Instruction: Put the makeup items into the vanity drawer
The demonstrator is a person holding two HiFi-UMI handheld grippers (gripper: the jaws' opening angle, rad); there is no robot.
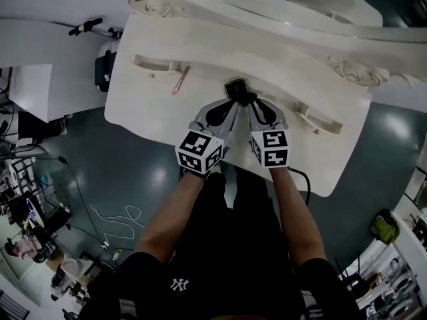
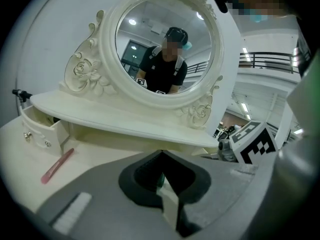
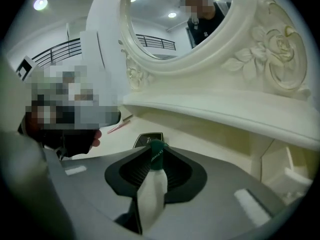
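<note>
In the head view both grippers hang side by side over the middle of the white vanity top [image 1: 147,105], the left gripper [image 1: 230,105] beside the right gripper [image 1: 252,104]. Just beyond their tips lies a black compact [image 1: 235,87], which the right gripper view shows too [image 3: 148,139]. My right gripper [image 3: 152,165] is shut on a white tube with a green cap [image 3: 154,176], cap pointing forward. My left gripper [image 2: 162,183] is shut on a thin white item with a green tip [image 2: 169,200]. A pink stick [image 1: 181,80] lies on the top near the left drawer [image 2: 40,129], which stands open.
The oval mirror [image 2: 165,44] in its carved frame rises behind a raised shelf [image 2: 120,124]. A second small drawer [image 1: 313,117] sits at the right of the top. Past the vanity's front edge is dark floor with a white cable [image 1: 120,219].
</note>
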